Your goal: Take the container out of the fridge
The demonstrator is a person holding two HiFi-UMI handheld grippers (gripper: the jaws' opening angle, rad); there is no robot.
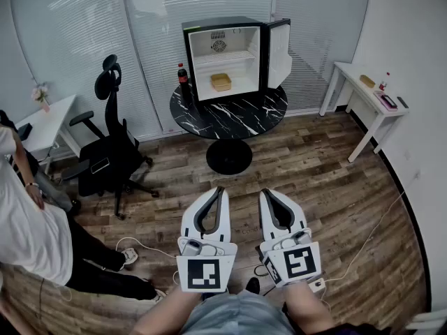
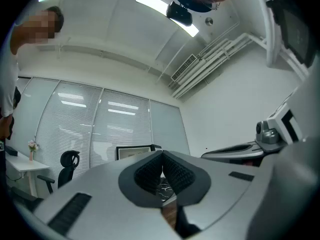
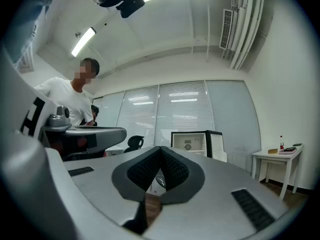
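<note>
A small black fridge (image 1: 234, 58) stands on a round black marble table (image 1: 230, 114), its door (image 1: 279, 51) swung open to the right. A yellow container (image 1: 221, 82) sits on the fridge's lower floor. My left gripper (image 1: 220, 190) and right gripper (image 1: 267, 194) are held low near my body, side by side over the wooden floor, well short of the table. Both are shut with nothing between the tips. In the right gripper view the fridge (image 3: 192, 141) shows far off beyond the closed tips (image 3: 160, 156); in the left gripper view its top (image 2: 135, 151) peeks behind the closed tips (image 2: 161, 164).
A cola bottle (image 1: 183, 82) stands on the table left of the fridge. A black office chair (image 1: 112, 152) sits at the left, a person in a white shirt (image 1: 28, 222) beside it. White desks stand at the far right (image 1: 367, 100) and far left (image 1: 42, 124). Cables lie on the floor.
</note>
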